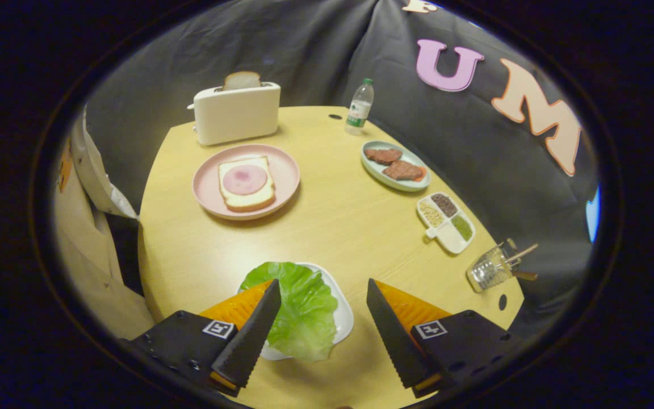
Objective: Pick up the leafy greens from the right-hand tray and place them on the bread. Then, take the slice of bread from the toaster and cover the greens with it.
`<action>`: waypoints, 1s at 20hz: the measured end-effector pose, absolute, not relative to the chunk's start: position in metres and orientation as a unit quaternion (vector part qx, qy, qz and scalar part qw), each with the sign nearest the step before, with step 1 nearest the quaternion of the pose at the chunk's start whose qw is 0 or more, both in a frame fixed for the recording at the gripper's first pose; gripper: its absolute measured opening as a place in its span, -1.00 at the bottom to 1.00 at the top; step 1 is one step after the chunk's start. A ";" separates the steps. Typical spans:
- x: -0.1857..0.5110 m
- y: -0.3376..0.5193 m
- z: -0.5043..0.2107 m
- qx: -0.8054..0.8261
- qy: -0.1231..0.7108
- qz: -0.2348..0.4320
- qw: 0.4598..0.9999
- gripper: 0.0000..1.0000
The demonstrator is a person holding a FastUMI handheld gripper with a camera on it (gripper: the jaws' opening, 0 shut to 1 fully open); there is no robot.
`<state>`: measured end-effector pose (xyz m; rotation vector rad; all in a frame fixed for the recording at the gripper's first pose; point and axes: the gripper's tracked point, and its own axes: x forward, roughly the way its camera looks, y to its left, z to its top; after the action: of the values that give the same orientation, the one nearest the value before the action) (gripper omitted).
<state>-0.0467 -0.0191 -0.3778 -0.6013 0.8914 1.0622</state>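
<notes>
The gripper [322,287] hangs with its jaws spread wide apart, nothing pressed between them. Both fingers [250,335] reach forward and lean slightly toward each other at the tips, their inner faces ridged with fine teeth. Each finger springs from a dark block that carries a small square marker on top. The tips sit level with one another, so the tool looks squarely held rather than rolled to one side.

Gripper [323,295] fingers spread wide over the lettuce leaf [303,309], open bare tabletop [338,227] ahead all the way to the pink plate [284,182] and toaster [237,113], while meat dish [372,167], divided tray [446,241] and wire holder [491,270] crowd the right edge.
</notes>
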 end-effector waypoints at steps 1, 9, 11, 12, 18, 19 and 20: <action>-0.050 -0.020 -0.385 -0.278 0.415 0.485 0.718 0.98; -0.084 -0.032 -0.440 -0.296 0.496 0.500 0.645 0.99; -0.089 -0.035 -0.447 -0.298 0.510 0.501 0.632 0.97; -0.092 -0.035 -0.451 -0.298 0.515 0.501 0.628 0.96; -0.095 -0.035 -0.453 -0.286 0.534 0.502 0.617 0.75; -0.095 -0.035 -0.454 -0.286 0.535 0.501 0.617 0.56; -0.096 -0.035 -0.454 -0.286 0.536 0.500 0.617 0.37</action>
<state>-0.0956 -0.0349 -0.4538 -0.6583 1.2337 1.1515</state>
